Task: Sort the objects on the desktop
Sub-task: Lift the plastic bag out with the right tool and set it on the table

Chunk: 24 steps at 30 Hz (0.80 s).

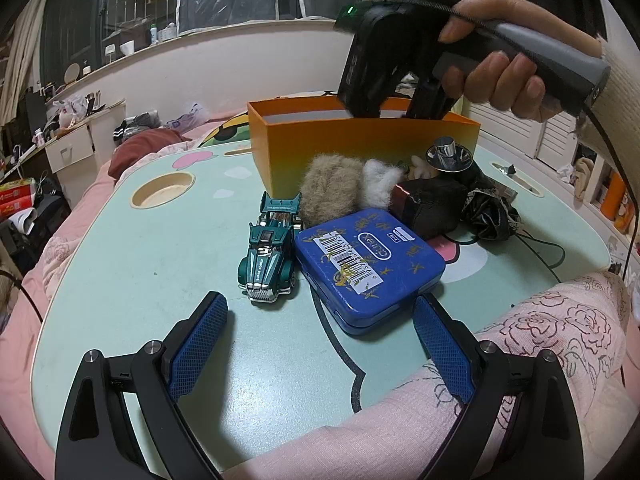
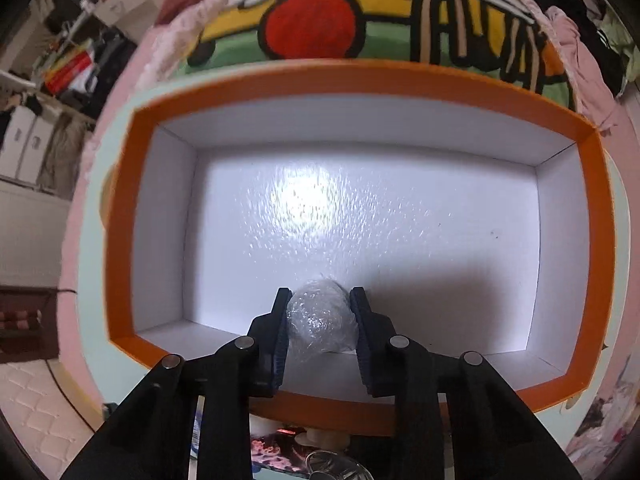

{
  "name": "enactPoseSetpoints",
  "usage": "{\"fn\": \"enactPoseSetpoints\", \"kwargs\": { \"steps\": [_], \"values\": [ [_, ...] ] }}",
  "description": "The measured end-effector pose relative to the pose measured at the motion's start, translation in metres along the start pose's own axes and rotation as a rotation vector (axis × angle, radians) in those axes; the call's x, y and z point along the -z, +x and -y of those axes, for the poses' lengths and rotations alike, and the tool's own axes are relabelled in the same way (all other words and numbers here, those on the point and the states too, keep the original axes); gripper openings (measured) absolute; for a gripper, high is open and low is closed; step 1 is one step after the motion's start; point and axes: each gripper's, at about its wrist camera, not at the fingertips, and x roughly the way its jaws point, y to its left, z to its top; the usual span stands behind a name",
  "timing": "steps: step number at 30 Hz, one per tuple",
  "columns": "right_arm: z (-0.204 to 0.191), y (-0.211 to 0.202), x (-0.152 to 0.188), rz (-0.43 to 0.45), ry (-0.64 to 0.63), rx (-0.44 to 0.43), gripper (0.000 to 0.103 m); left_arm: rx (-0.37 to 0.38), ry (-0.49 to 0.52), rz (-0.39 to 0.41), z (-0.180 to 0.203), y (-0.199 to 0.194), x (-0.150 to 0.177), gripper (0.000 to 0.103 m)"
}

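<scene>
Crumpled clear plastic ball (image 2: pixel 322 320) is sitting pinched between the narrowed jaws of the right gripper (image 2: pixel 321 322), inside the orange box (image 2: pixel 120 216) near its front wall. A hand (image 1: pixel 500 64) is tilting that gripper steeply down into the box. The left gripper (image 1: pixel 320 356) is hovering wide open and holding nothing, low over the table (image 1: pixel 160 272), facing the green toy car (image 1: pixel 270 254) and blue tin (image 1: pixel 370 266).

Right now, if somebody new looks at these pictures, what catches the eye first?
The orange box, white inside, fills the right wrist view, and the right gripper holds a clear crumpled ball over its floor. In the left wrist view, a blue tin and a green toy car lie ahead of the open left gripper.
</scene>
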Motion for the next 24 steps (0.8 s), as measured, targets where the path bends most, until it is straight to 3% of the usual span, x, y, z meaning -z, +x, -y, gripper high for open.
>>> {"fn": "enactPoseSetpoints", "kwargs": {
  "steps": [4, 9, 11, 14, 18, 22, 24],
  "values": [
    [0.005, -0.057, 0.022, 0.190, -0.011, -0.044, 0.028, 0.000, 0.000, 0.000, 0.000, 0.000, 0.000, 0.094],
    [0.001, -0.113, 0.095, 0.401, -0.087, -0.107, 0.028, 0.000, -0.001, 0.000, 0.000, -0.001, -0.001, 0.094],
    [-0.006, -0.107, 0.134, 0.452, -0.127, -0.117, 0.028, 0.000, 0.000, 0.000, -0.001, -0.001, 0.000, 0.094],
    [-0.013, -0.076, 0.180, 0.453, -0.166, -0.094, 0.028, 0.000, 0.000, 0.000, -0.001, -0.001, 0.000, 0.094],
    [-0.004, -0.042, 0.203, 0.471, -0.158, -0.038, 0.029, -0.003, 0.001, -0.001, 0.001, -0.002, 0.000, 0.094],
    [0.004, -0.024, 0.203, 0.529, -0.166, 0.027, 0.030, -0.002, 0.001, -0.001, 0.001, -0.002, 0.000, 0.094],
    [0.010, -0.022, 0.208, 0.590, -0.138, 0.034, 0.038, -0.002, 0.002, 0.000, 0.001, -0.002, 0.000, 0.094]
  ]
}}
